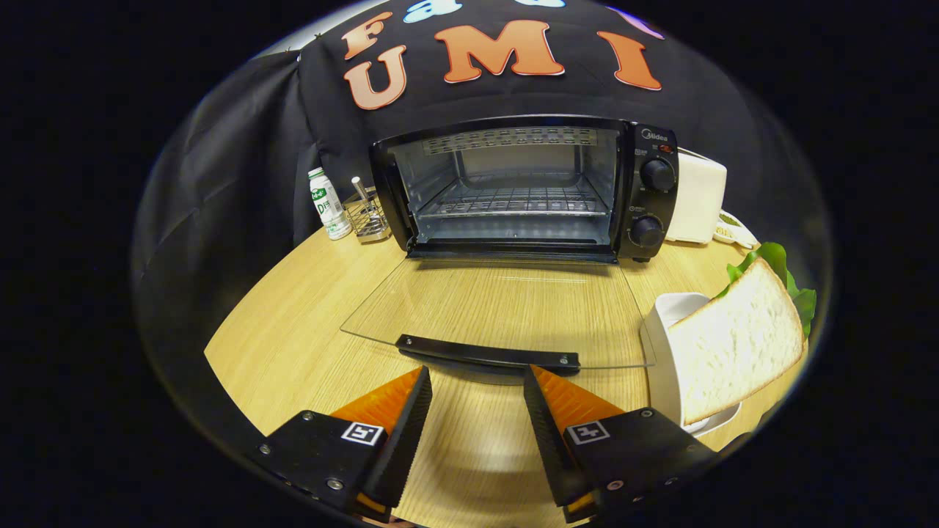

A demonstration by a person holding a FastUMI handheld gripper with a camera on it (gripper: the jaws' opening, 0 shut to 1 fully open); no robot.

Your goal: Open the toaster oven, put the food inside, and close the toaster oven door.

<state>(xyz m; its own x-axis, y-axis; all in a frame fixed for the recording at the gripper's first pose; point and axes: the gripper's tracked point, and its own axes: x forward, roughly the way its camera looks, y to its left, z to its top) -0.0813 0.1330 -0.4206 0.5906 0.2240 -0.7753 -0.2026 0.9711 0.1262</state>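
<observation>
Two risks stand out from where your gripper (477, 378) sits now. Its fingers are spread wide and hold nothing, with the tips just short of the handle (488, 354) on the toaster oven's glass door (499, 308). That door lies fully folded down, flat and low over the wooden table (293, 323), directly ahead of the fingers. The oven (524, 187) stands beyond it with its wire rack (513, 199) bare, so I judge the opening done and the loading not yet begun.

First risk: the food. A slice of bread (737, 345) with a green lettuce leaf (777, 268) behind it leans up out of a white dish (671, 323) off to the right of your right finger. It looks propped rather than lying flat, so a careless sideways approach could knock it over or push the dish along the table. Squeeze too hard and soft bread will crush; too little, and it may sag or slip out on the way.

Second risk: the door itself. Your path from the dish to the rack crosses that glass. Carry the bread low and you could strike the pane or handle.

A small bottle (328, 203) and a wire holder (367, 216) stand left of the oven, well clear.
</observation>
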